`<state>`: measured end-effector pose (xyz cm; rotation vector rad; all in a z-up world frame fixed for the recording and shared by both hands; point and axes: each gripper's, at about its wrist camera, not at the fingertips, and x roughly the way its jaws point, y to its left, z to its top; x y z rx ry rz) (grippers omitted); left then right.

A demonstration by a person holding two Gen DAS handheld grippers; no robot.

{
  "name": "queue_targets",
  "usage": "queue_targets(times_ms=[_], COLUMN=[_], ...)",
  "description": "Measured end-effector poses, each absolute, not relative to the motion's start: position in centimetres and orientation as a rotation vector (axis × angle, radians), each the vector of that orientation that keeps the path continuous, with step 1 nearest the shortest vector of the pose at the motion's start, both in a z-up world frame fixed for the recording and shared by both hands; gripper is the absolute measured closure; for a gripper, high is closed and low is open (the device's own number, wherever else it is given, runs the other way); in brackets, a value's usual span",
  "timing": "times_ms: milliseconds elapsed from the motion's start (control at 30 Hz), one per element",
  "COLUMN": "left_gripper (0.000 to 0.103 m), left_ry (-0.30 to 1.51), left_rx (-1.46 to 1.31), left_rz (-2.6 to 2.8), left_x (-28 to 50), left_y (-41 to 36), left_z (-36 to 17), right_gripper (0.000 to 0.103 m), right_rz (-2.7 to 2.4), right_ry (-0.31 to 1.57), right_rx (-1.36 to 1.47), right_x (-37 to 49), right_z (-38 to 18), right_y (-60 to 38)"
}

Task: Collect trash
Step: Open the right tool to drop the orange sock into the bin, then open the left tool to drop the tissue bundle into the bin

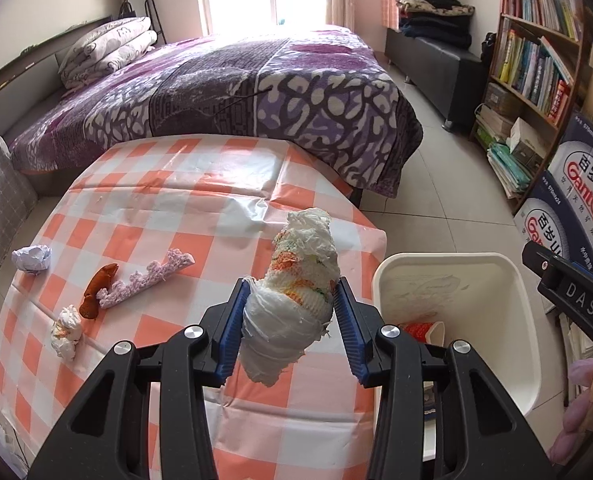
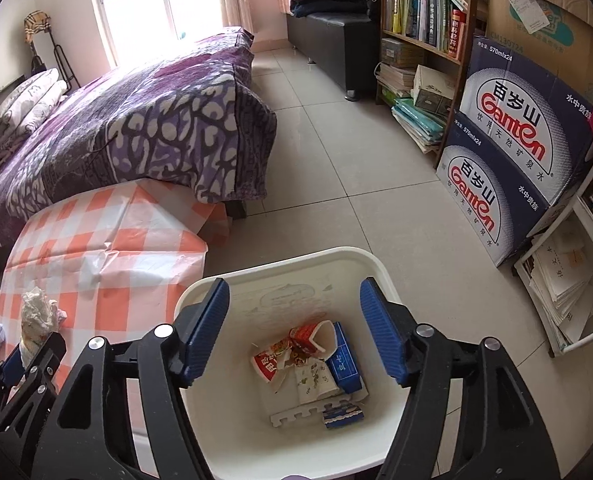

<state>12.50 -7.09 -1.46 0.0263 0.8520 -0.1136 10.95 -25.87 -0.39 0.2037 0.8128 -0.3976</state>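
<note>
My left gripper [image 1: 292, 300] is shut on a crumpled white wad of tissue [image 1: 300, 280] with orange and green marks, held above the checked table [image 1: 168, 208] near its right edge. On the table to the left lie a white paper ball [image 1: 31, 258], a brown scrap [image 1: 96, 292], a lilac foam strip [image 1: 148, 278] and a small white wad [image 1: 66, 330]. The white bin [image 1: 508, 320] stands right of the table. My right gripper [image 2: 294, 328] is open and empty above the bin [image 2: 360, 258], which holds several wrappers and cartons [image 2: 316, 360].
A bed with a purple blanket [image 1: 224, 92] is behind the table. A bookshelf [image 1: 536, 60] and stacked water cartons [image 2: 512, 160] line the right wall. Tiled floor [image 2: 336, 160] lies between bed and shelves. A dark bench [image 1: 436, 64] stands at the back.
</note>
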Motion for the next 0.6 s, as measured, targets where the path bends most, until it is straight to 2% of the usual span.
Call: queue_targets(times_ms=[300, 600], left_gripper=[0.058, 0.058], left_ry=[0.876, 0.885], left_rx=[0.048, 0.062], left_rz=[-0.176, -0.257], left_x=[12.0, 11.3], left_y=[-9.9, -12.4], left_z=[-2.0, -2.1], right_gripper=[0.013, 0.008], right_rz=[-0.465, -0.522], right_ry=[0.786, 0.786], right_rx=[0.24, 0.279], right_x=[9.8, 8.9], right_z=[0.0, 0.2], right_y=[-28.6, -31.2])
